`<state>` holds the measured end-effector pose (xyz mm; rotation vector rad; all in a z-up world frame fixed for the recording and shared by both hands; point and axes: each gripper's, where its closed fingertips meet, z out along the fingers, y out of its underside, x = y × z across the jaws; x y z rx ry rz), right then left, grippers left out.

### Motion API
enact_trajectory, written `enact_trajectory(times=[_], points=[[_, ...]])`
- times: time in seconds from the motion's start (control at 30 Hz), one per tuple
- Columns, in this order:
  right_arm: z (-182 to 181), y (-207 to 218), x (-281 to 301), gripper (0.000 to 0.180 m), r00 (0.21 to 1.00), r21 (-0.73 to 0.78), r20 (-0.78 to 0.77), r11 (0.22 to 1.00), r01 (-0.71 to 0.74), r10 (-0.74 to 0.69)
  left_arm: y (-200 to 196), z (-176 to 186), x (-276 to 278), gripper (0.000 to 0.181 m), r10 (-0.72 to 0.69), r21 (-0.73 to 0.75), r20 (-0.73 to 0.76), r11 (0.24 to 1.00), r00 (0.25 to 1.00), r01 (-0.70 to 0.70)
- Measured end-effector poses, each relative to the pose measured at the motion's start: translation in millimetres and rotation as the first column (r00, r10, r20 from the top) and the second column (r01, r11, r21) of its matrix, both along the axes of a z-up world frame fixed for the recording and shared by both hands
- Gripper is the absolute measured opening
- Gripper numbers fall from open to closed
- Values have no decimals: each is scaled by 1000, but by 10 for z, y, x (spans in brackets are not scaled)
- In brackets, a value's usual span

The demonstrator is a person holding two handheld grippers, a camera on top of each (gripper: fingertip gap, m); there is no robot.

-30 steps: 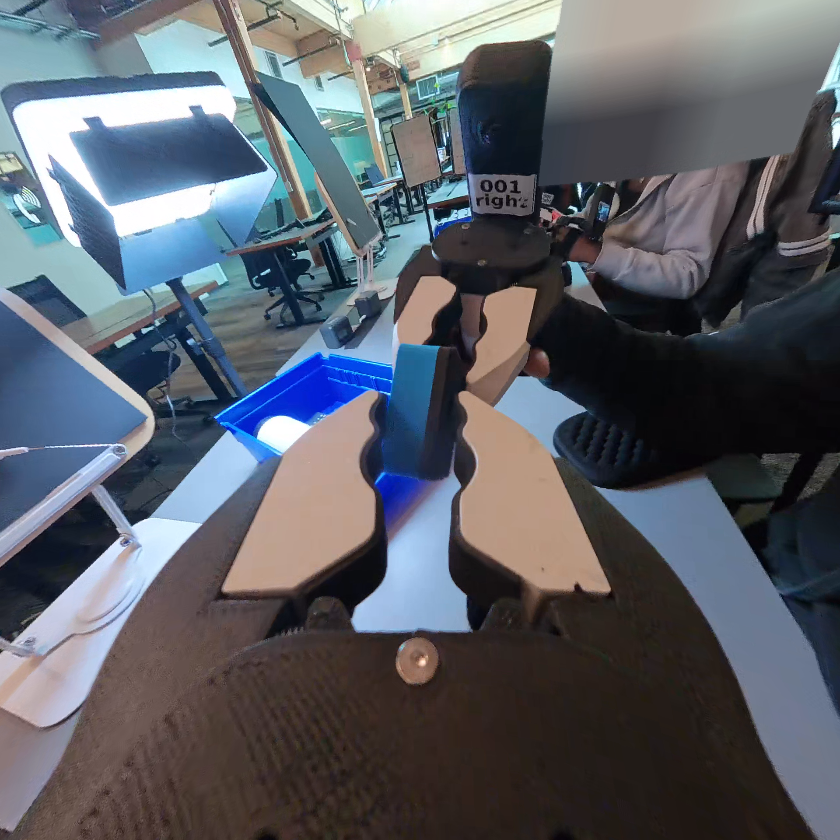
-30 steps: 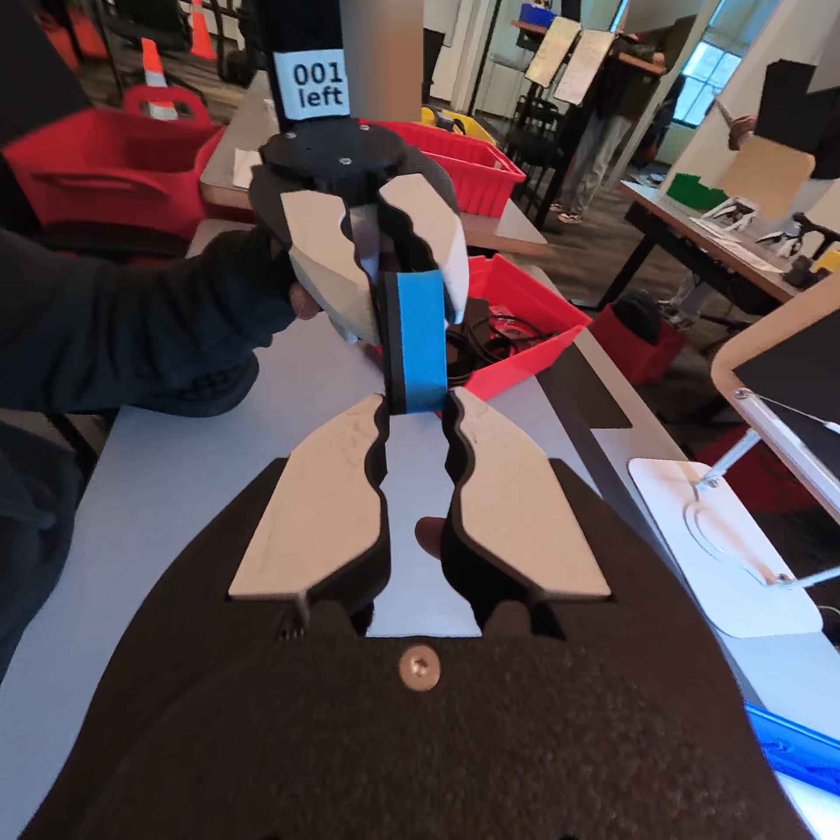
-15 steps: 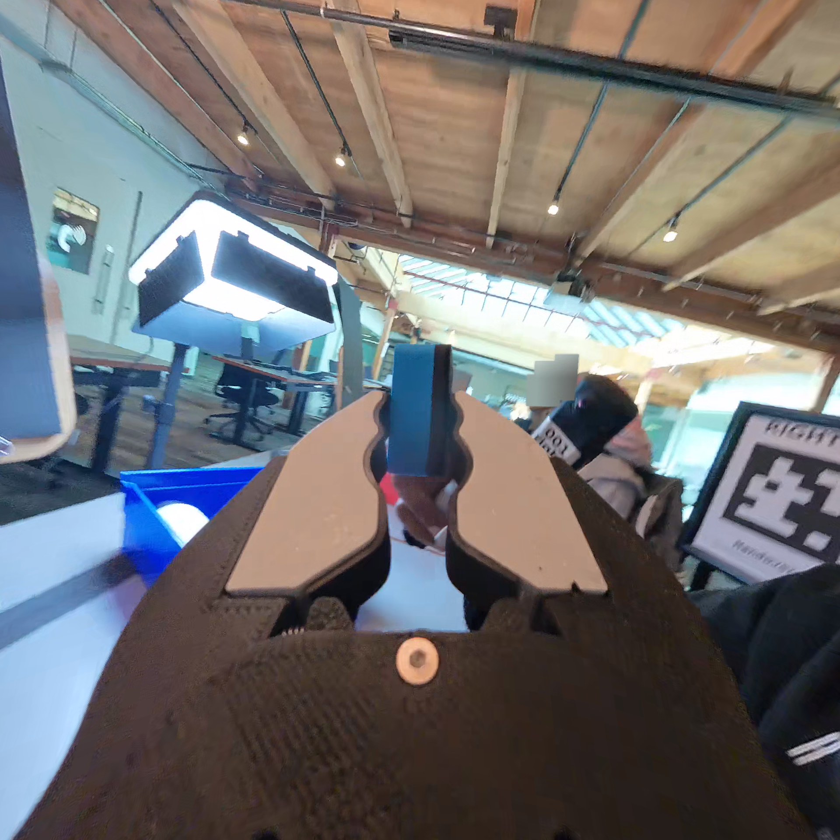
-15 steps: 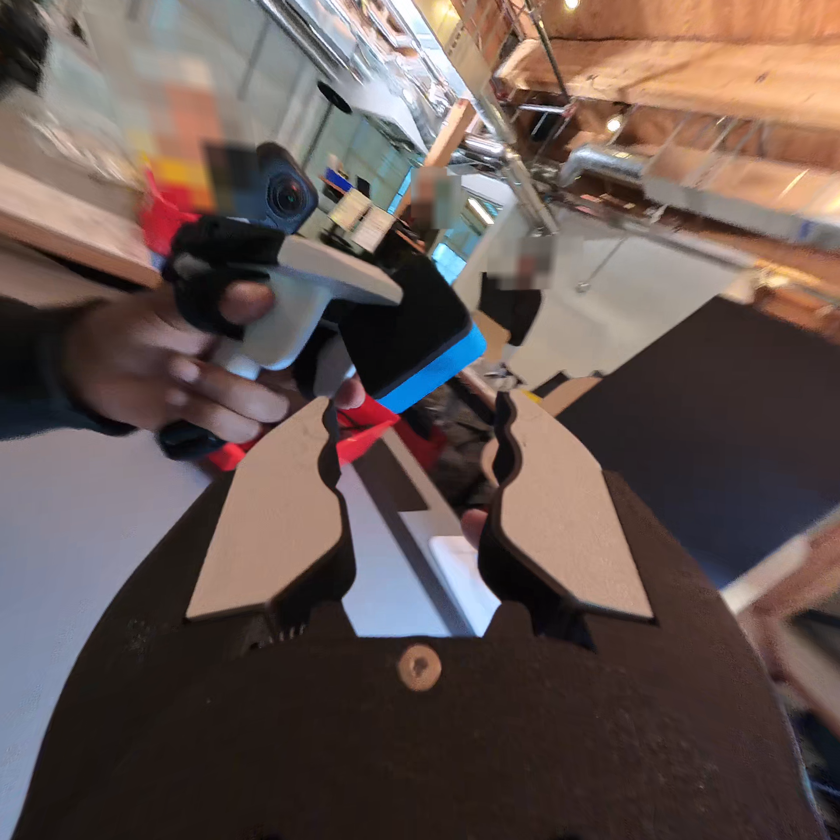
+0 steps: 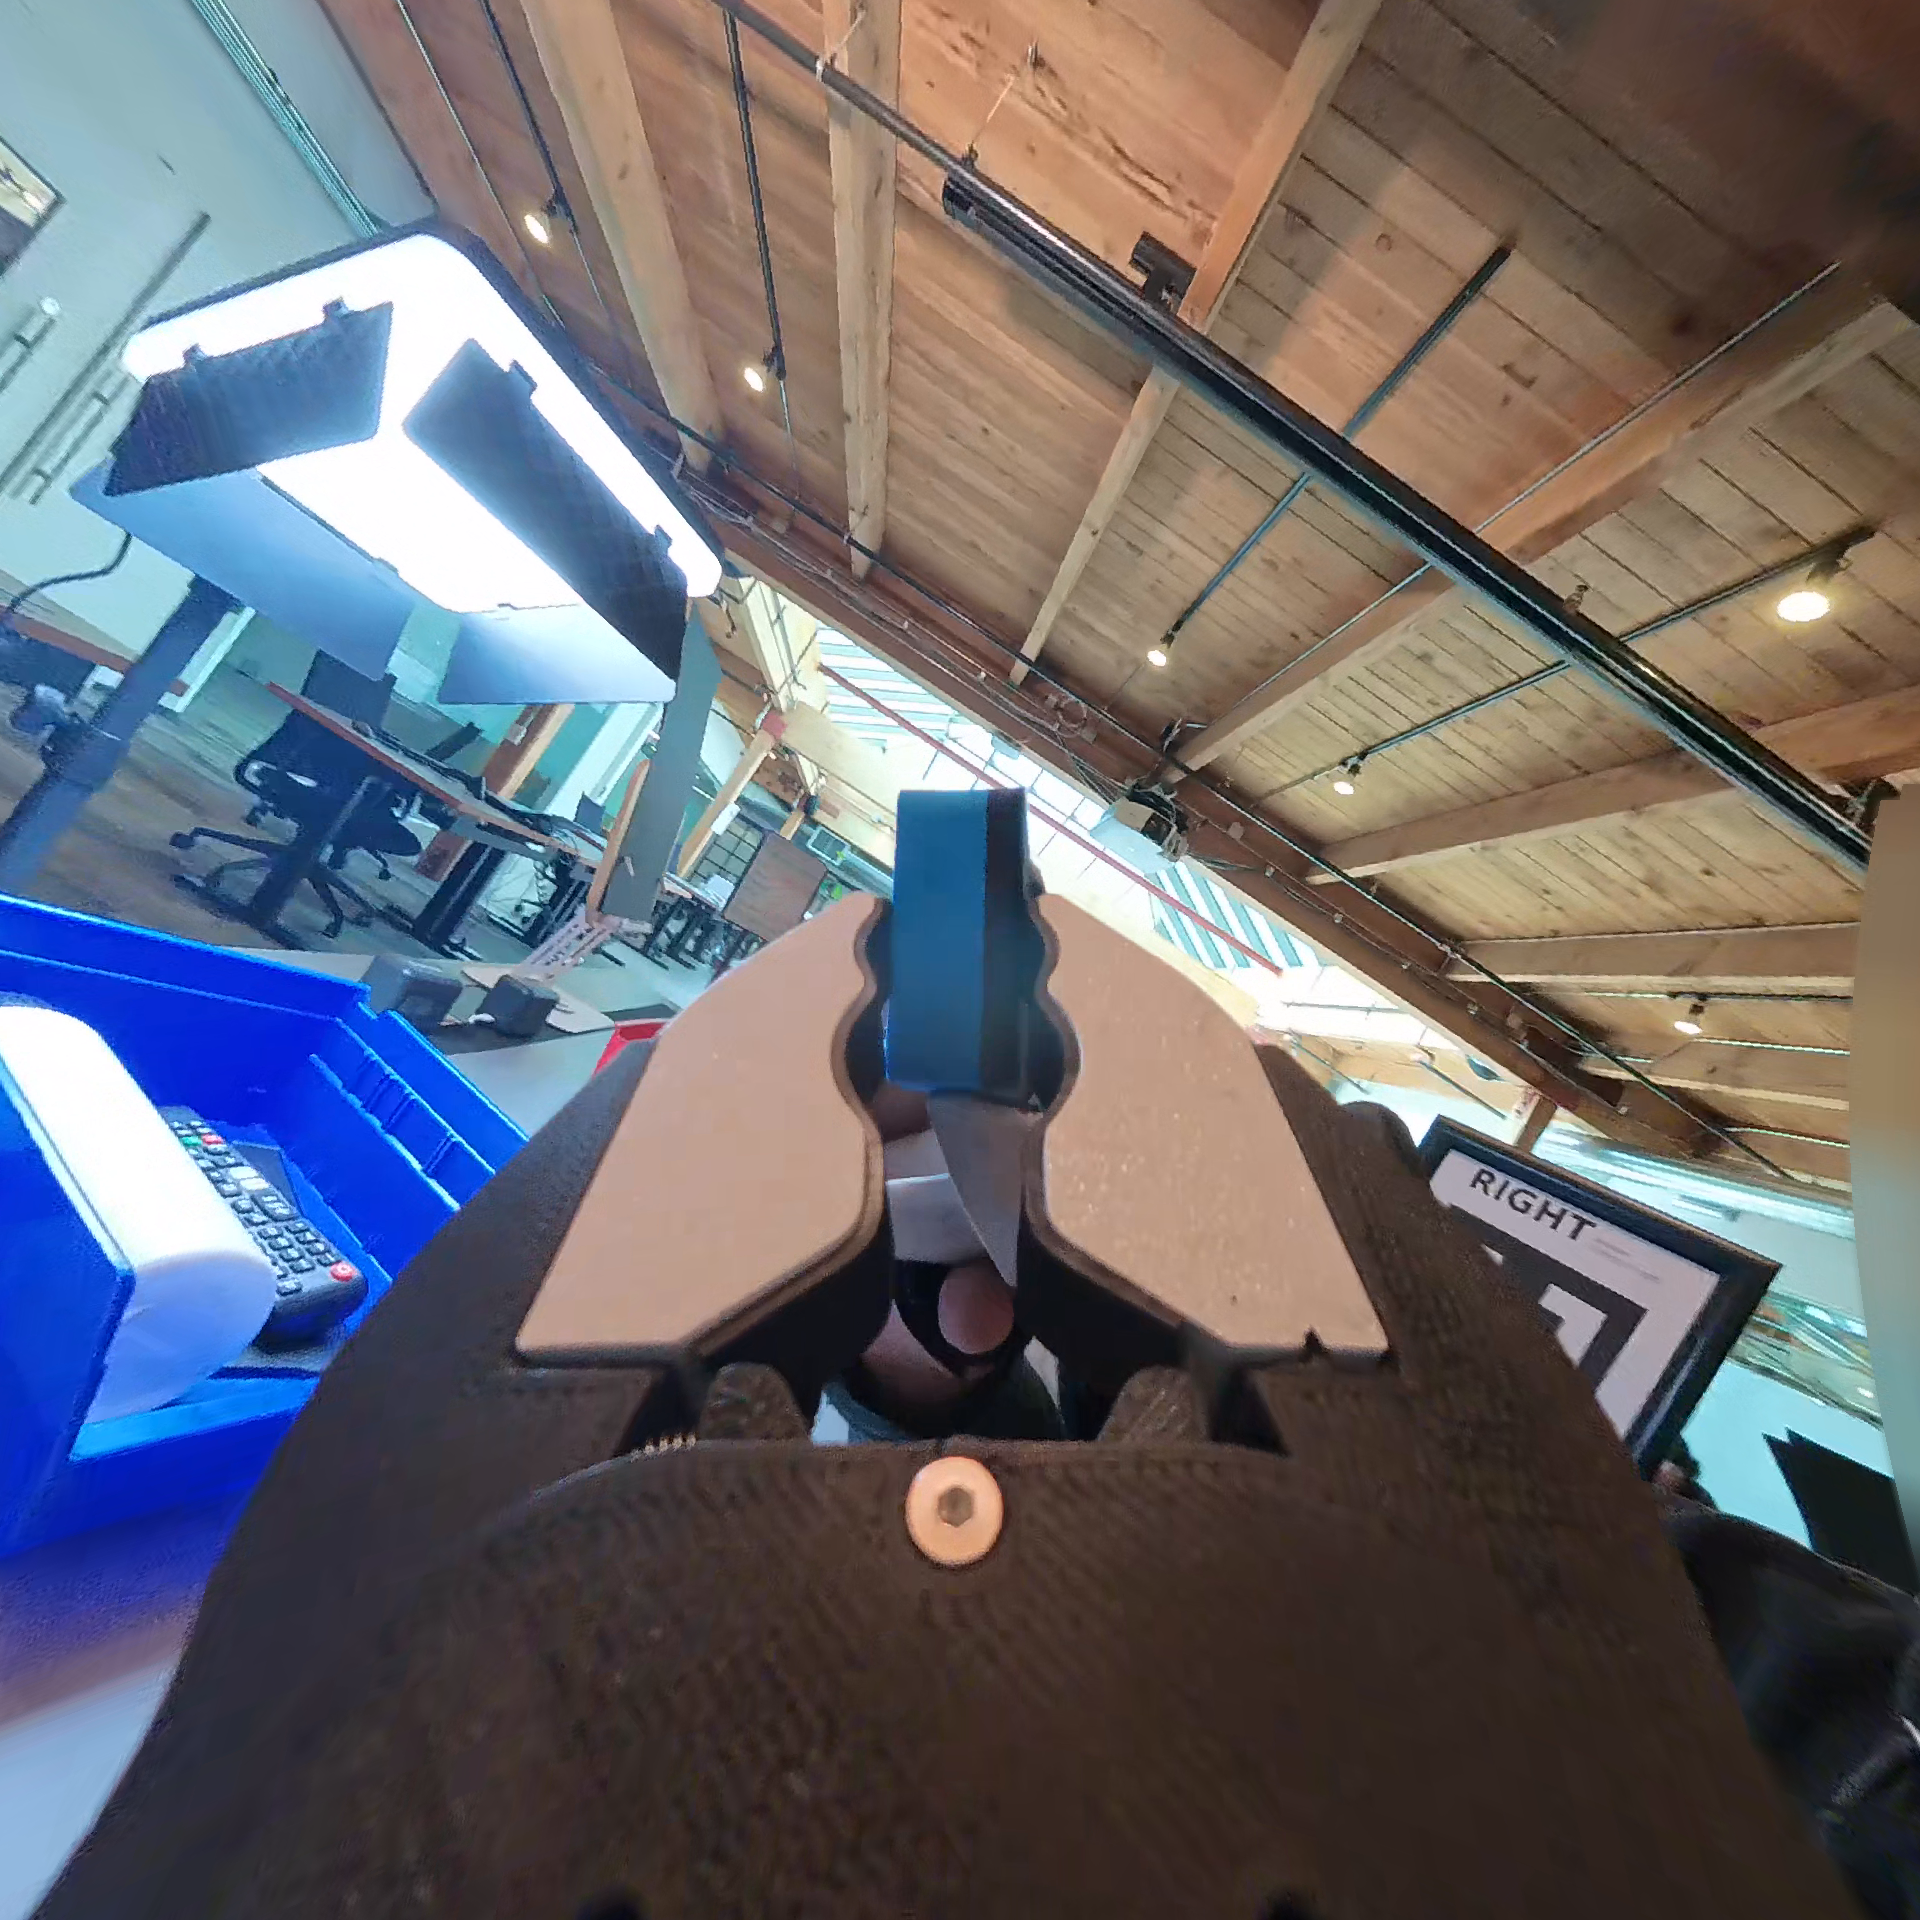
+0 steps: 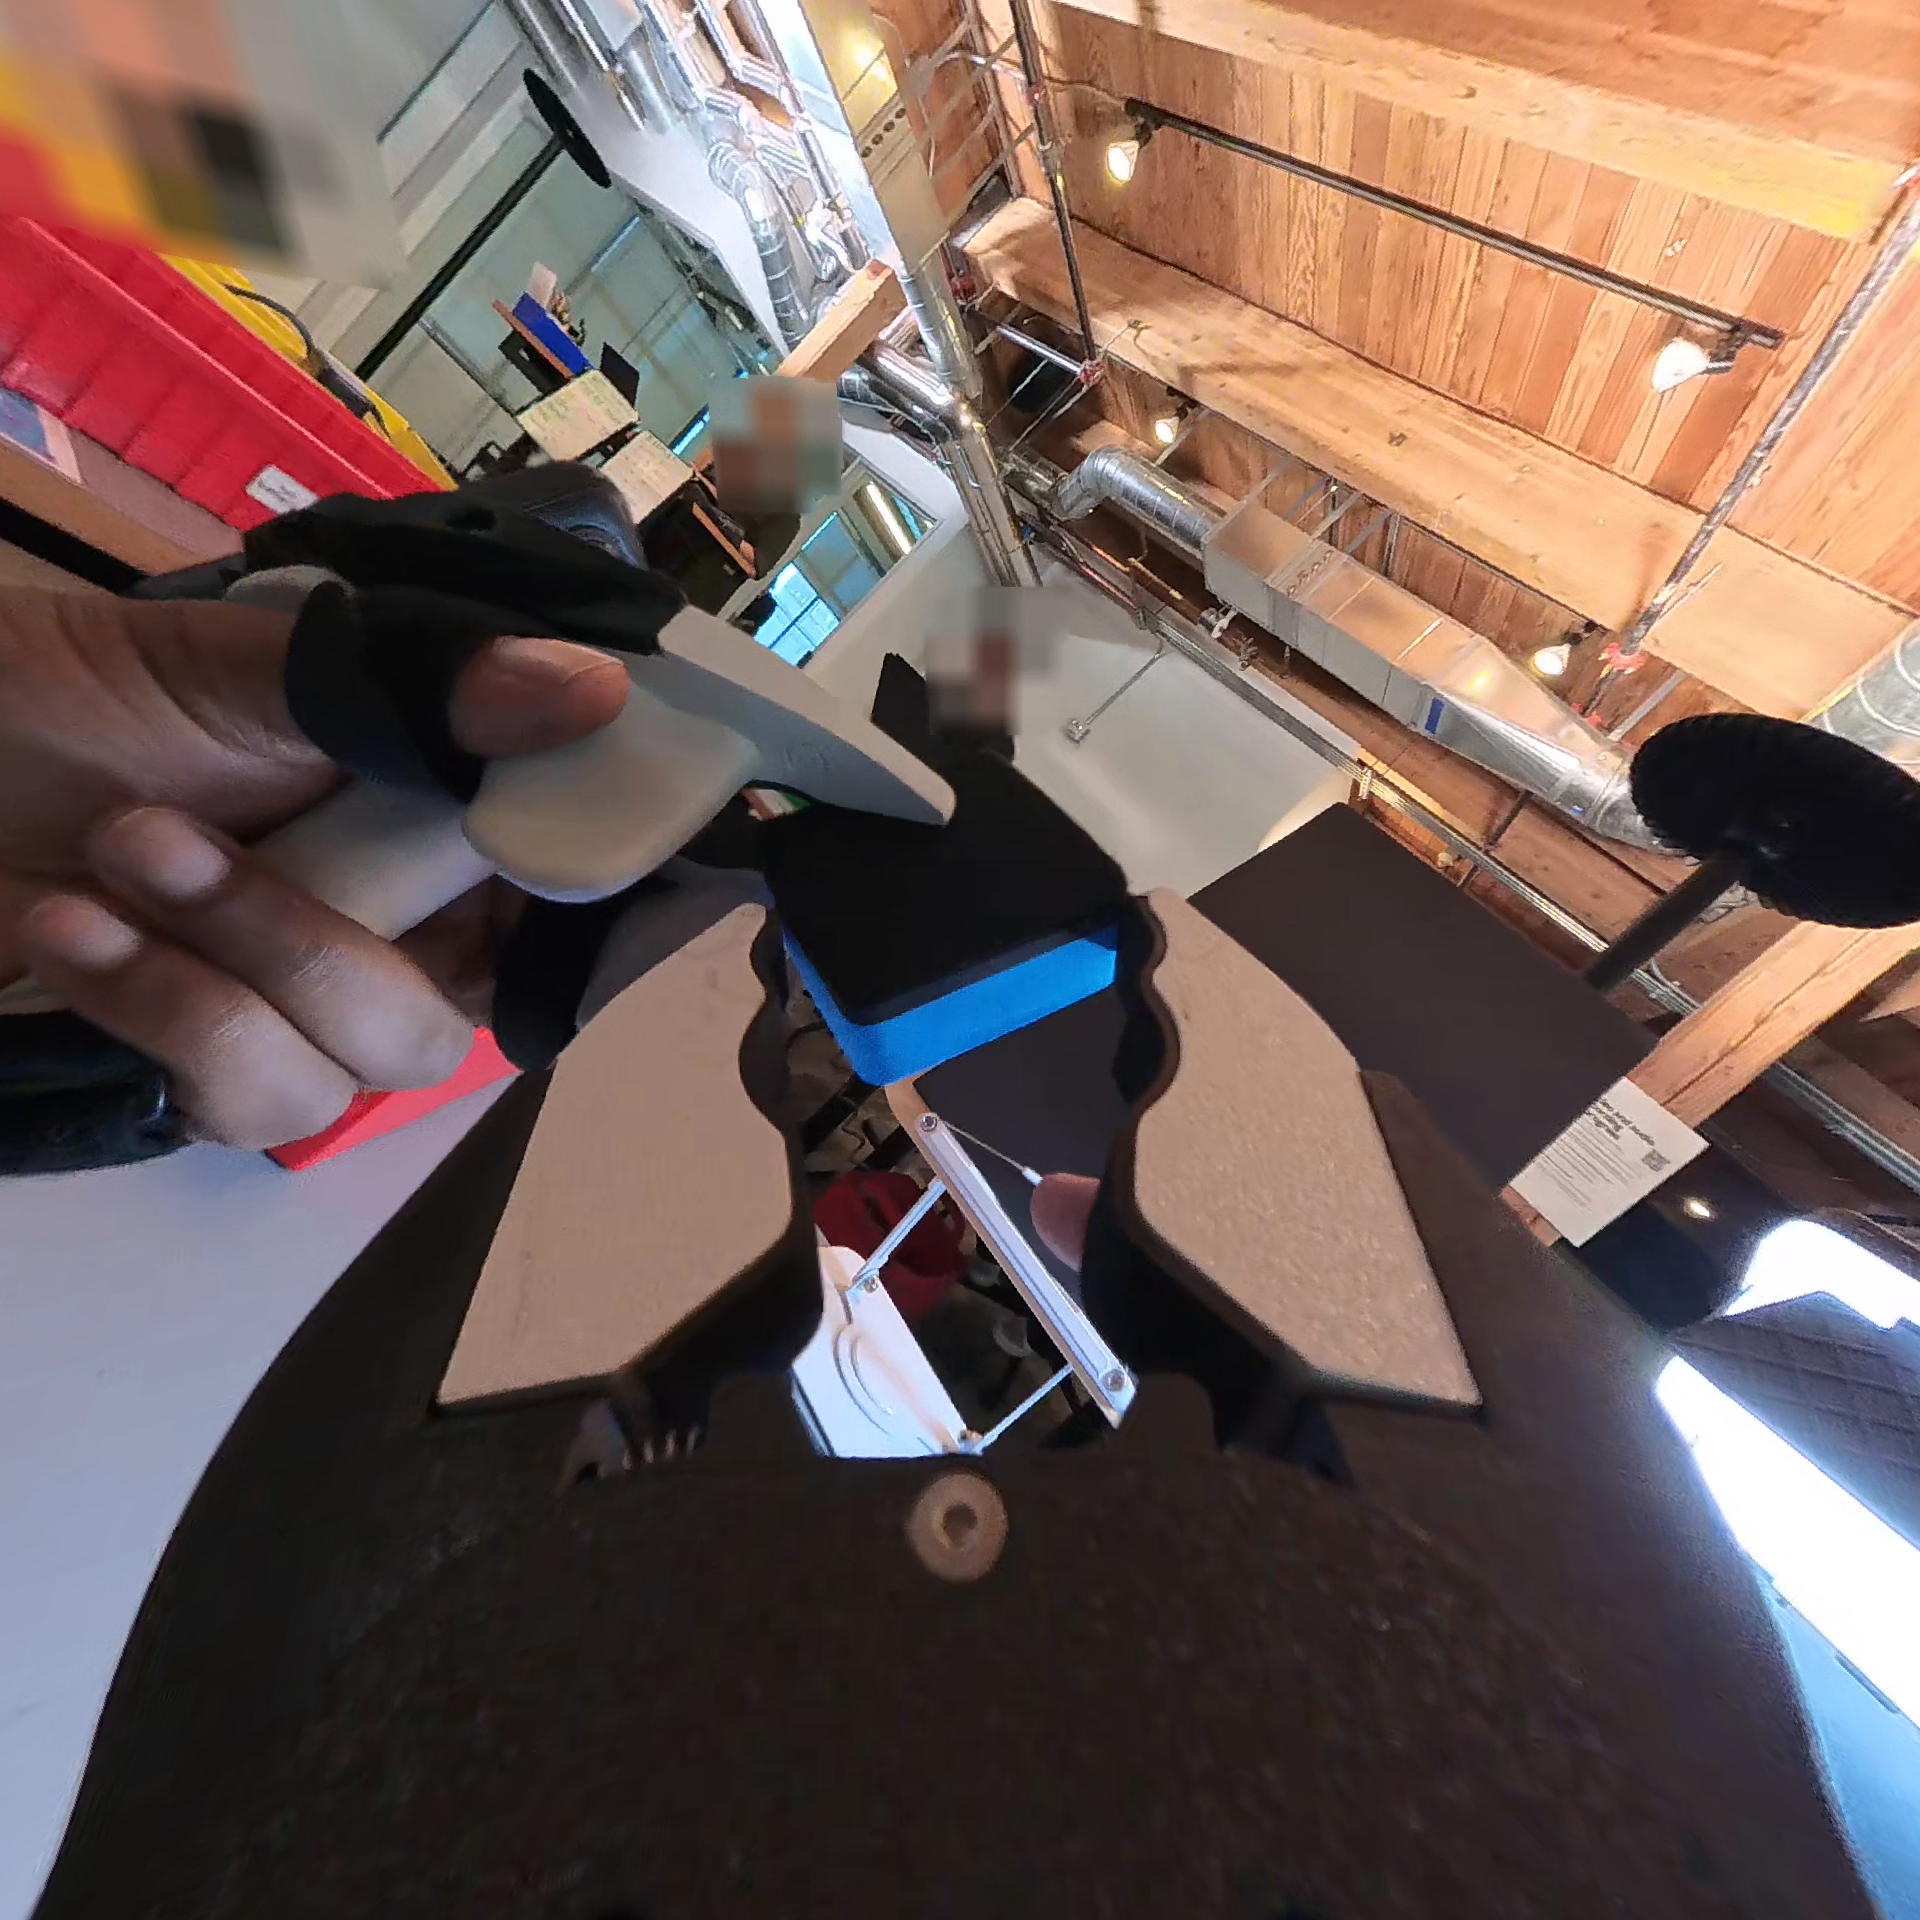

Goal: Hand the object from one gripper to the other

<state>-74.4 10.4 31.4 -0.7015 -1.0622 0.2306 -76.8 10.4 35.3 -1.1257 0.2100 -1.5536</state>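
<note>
While your left gripper (image 5: 961, 997) stays clamped on the blue-and-black block (image 5: 956, 945), your right gripper (image 6: 951, 971) has spread wide around it, so the handover awaits its closing.

A bright softbox lamp (image 5: 416, 436) is glaring at upper left, and small ceiling spotlights (image 6: 1127, 156) are shining. Wide-angle distortion is bending the wooden beams (image 5: 862, 312). Lower edges are looking blurred.
</note>
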Motion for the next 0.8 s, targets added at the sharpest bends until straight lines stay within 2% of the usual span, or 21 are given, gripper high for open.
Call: enact_trajectory(times=[0.13, 0.2, 0.3, 0.47, 0.5, 0.67, 0.8], points=[[-33, -15, 48, 61, 994, -61, 71, 995, -80, 84, -48, -42, 64, 23, -86, 10, -96, 996, 992, 87], [-53, -49, 96, 61, 981, -125, 108, 981, -149, 163, -72, -56, 64, 31, -88, 37, -169, 995, 982, 96], [-179, -116, 165, 61, 938, -240, 210, 944, -225, 277, -126, -88, 53, 36, -96, 61, -279, 991, 956, 117], [-405, -232, 185, 61, 868, -306, 338, 915, -264, 364, -158, -301, 189, 34, -153, 0, -425, 986, 892, 169], [-412, -223, 175, 61, 871, -297, 342, 920, -256, 353, -141, -305, 198, 25, -144, 3, -416, 987, 898, 160], [-288, -103, 111, 61, 929, -223, 264, 953, -204, 261, 3, -190, 61, 22, -55, 13, -290, 998, 955, 62], [-266, -55, -1, 78, 955, -163, 236, 977, -140, 177, 55, -121, -7, 22, -17, -6, -189, 1000, 982, 16]])
